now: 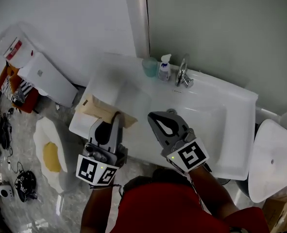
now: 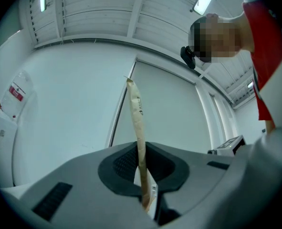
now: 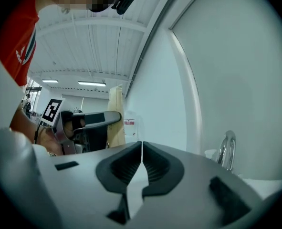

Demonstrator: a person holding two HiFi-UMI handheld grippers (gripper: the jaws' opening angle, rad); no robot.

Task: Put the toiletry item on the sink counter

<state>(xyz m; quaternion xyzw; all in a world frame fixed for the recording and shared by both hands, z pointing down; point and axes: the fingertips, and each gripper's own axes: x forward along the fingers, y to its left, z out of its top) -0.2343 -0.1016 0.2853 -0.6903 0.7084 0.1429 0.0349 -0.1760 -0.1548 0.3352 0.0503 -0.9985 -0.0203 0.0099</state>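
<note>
Head view showed the left gripper (image 1: 115, 116), at nine o'clock of the right gripper (image 1: 168, 113), with jaws pinched on a thin tan packet (image 1: 100, 108), while the right jaws met on nothing.

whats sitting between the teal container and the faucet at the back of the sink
A small pump bottle stands between the teal container and the faucet. The head view shows it.

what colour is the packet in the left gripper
Tan, like kraft paper; the packet shows best in the head view.
</note>
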